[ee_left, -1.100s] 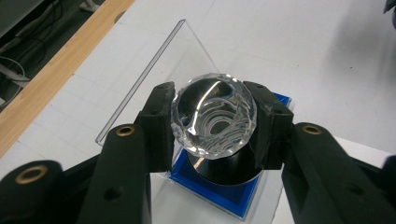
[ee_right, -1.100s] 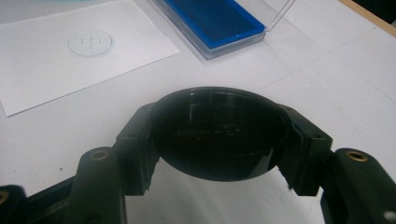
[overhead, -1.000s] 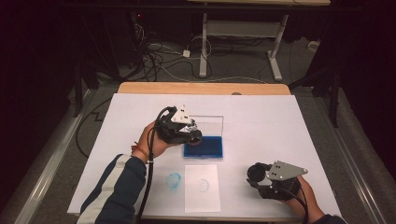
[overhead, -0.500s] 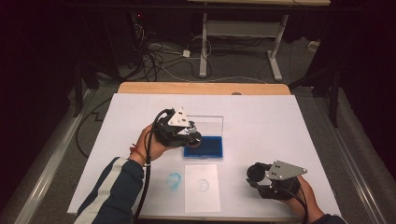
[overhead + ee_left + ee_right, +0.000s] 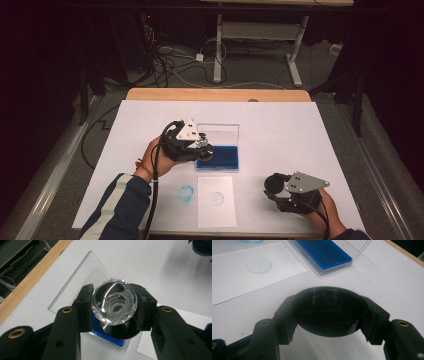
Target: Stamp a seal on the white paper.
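**Stamp over ink pad, cap held aside**

High view: left tongs (image 5: 204, 150) at frame centre, over the left end of the blue ink pad (image 5: 222, 157); right tongs (image 5: 276, 186) lower right on the white counter (image 5: 310, 135), gripping a black cap (image 5: 274, 183).

Left gripper view: tongs clamp a clear-topped stamp (image 5: 114, 303), centre frame, above the pad.

Right gripper view: tongs closed around the cap (image 5: 329, 311); stamped paper (image 5: 249, 270) upper left.

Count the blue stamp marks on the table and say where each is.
2. One circular mark sits on the white paper sheet; a smudged blue mark lies on the table cover just left of that sheet. Others could be hidden under the grippers.
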